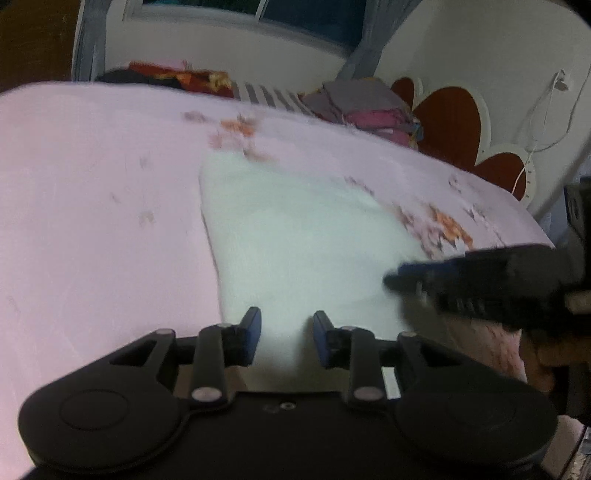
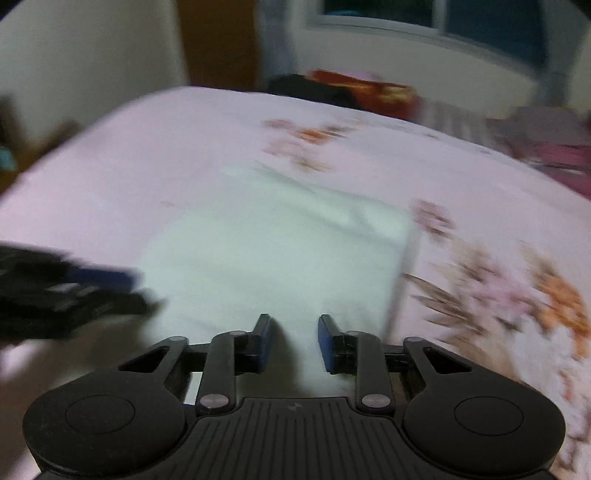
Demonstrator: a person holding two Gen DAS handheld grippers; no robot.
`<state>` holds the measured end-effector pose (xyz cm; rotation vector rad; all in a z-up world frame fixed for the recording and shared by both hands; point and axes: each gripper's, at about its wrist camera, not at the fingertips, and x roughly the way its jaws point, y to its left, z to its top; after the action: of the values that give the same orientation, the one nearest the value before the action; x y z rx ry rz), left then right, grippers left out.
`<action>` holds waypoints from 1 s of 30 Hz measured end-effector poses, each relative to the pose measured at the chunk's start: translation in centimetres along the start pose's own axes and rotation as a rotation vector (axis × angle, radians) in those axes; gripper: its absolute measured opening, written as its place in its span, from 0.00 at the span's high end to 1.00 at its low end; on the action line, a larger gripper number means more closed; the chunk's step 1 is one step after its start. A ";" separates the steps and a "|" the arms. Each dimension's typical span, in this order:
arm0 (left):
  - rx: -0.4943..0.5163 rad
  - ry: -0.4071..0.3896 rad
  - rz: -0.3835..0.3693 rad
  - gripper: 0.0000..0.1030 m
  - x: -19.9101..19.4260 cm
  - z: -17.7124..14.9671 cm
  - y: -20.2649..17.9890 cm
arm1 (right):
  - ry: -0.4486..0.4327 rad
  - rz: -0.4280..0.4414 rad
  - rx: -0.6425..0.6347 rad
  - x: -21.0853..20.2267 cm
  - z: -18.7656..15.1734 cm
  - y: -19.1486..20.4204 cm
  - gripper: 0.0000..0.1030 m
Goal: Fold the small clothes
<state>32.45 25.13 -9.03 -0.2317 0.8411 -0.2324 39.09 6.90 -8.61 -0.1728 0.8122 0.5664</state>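
A pale cloth [image 1: 295, 236] lies flat on the pink sheet [image 1: 92, 206] of a bed, near its front edge, roughly square and smooth, with one crease running across its far part in the right wrist view [image 2: 280, 236]. Both pictures are blurred.

The left gripper [image 1: 287, 338] sits over the cloth's near edge with its jaws a little apart; pale cloth shows in the gap, but whether the pads press on it I cannot tell. The right gripper [image 2: 294, 341] is likewise over the near edge, jaws narrowly apart with cloth showing between them, and grip is unclear there too. Each gripper shows in the other's view as a dark smear: the right one reaches over the cloth's right corner [image 1: 480, 280], the left one comes in at the cloth's left side [image 2: 66, 291].

Flower prints [image 2: 517, 295] mark the sheet just beside the cloth on its right and beyond it. Well back, a pile of folded clothes [image 1: 369, 110] and a red-and-dark heap [image 1: 166, 75] lie at the far edge. A headboard [image 1: 450, 122] with red heart panels stands on the right, a white cable [image 1: 543, 110] hanging on the wall by it. A window [image 1: 258, 14] is behind. Nothing lies on the cloth itself.
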 end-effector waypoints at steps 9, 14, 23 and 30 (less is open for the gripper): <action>0.011 -0.005 0.059 0.72 -0.7 -1.2 -1.7 | 0.007 -0.033 0.058 -0.7 -0.1 -0.9 1.00; 0.006 0.002 0.075 0.72 -1.5 -2.3 -2.5 | 0.008 0.006 0.040 -3.8 -2.5 0.8 1.00; 0.067 0.017 0.141 0.72 -2.5 -4.7 -4.9 | 0.073 0.036 0.048 -3.5 -6.4 1.6 1.00; 0.062 0.012 0.193 0.72 -3.2 -5.5 -6.1 | 0.057 0.057 0.092 -4.2 -6.7 0.5 1.00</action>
<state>25.55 19.70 -8.51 -0.0902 0.8611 -0.0796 32.21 3.23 -10.10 -0.0824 0.8994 0.5786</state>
